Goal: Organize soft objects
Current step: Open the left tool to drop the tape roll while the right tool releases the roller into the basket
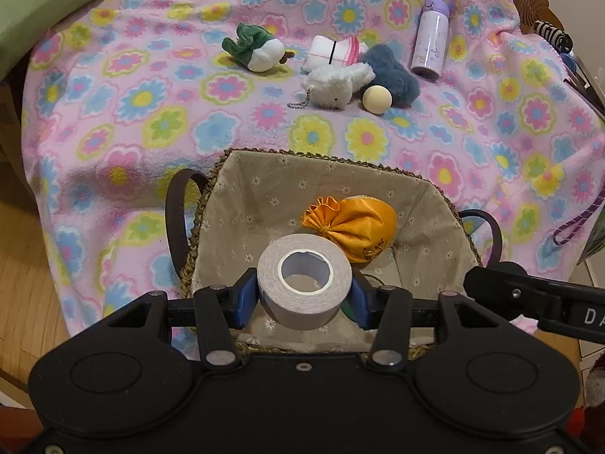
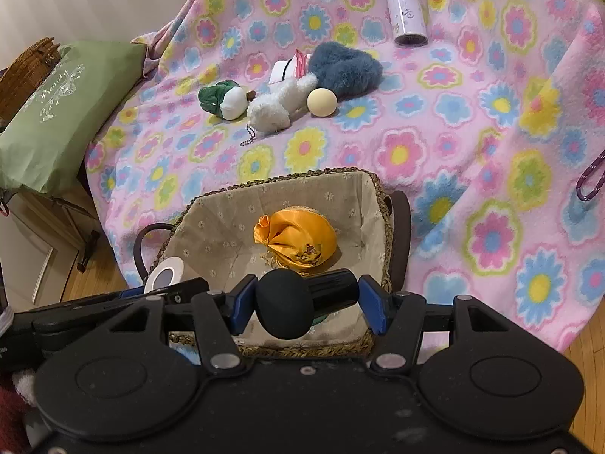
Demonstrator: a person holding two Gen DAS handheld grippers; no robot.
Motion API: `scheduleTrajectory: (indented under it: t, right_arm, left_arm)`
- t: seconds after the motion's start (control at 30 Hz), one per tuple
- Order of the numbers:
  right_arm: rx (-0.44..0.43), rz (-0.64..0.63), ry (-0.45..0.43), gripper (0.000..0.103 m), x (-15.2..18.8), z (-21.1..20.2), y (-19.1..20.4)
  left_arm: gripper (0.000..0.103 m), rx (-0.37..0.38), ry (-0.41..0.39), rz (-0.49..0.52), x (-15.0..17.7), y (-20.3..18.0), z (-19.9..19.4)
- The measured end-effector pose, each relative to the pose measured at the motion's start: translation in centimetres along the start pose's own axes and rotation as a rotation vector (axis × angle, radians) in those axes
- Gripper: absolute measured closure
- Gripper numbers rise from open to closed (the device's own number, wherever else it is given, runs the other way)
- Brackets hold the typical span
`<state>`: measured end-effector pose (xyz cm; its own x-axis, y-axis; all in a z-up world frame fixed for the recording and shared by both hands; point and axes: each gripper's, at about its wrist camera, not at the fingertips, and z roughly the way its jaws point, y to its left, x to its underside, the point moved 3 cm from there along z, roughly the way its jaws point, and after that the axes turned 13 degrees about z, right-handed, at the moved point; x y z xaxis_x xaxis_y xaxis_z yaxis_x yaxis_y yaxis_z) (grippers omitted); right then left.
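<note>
My left gripper (image 1: 304, 297) is shut on a grey tape roll (image 1: 304, 282) above the near end of a lined woven basket (image 1: 321, 168). My right gripper (image 2: 304, 300) is shut on a black microphone (image 2: 298, 302) with a foam head, over the same basket (image 2: 363, 204). An orange drawstring pouch (image 1: 355, 227) lies in the basket; it also shows in the right wrist view (image 2: 298, 238). On the floral blanket (image 1: 151, 113) beyond lie a green-and-white plush (image 1: 257, 49), a white fluffy plush (image 1: 336, 83), a blue fuzzy item (image 1: 393, 72), a cream ball (image 1: 377, 99) and a folded white cloth (image 1: 332, 51).
A purple-capped bottle (image 1: 431, 41) lies at the back right of the blanket. A green bag (image 2: 56, 113) and a wicker basket (image 2: 26, 68) sit to the left. A purple cord (image 2: 591, 178) lies at the right edge. Wood floor (image 1: 22, 246) shows below the blanket.
</note>
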<state>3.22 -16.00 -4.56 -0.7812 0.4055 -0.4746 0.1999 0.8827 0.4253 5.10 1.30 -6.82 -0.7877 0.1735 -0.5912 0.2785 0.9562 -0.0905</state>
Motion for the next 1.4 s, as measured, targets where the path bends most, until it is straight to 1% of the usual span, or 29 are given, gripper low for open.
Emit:
scheduleTrajectory:
  t: [0.33,0.57,0.97,1.1,1.4]
  right_arm:
    - [0.009,0.009,0.035,0.045,-0.1,1.1,-0.2]
    - [0.013,0.023,0.049,0.045,-0.1,1.4,-0.4]
    - [0.023,0.011,0.037,0.044,-0.2,1.1,-0.2]
    - [0.028,0.009,0.032,0.043,-0.2,1.0,-0.2]
    - [0.038,-0.009,0.013,0.042,-0.3,0.7,-0.1]
  left_arm:
    - [0.054,0.016,0.037,-0.014,0.1,0.1,0.7]
    - [0.054,0.021,0.043,-0.019,0.2,0.2,0.8]
    - [0.054,0.009,0.046,-0.021,0.1,0.3,0.8]
    - [0.05,0.007,0.047,-0.023,0.1,0.3,0.8]
    - [0.05,0.0,0.043,-0.02,0.1,0.3,0.7]
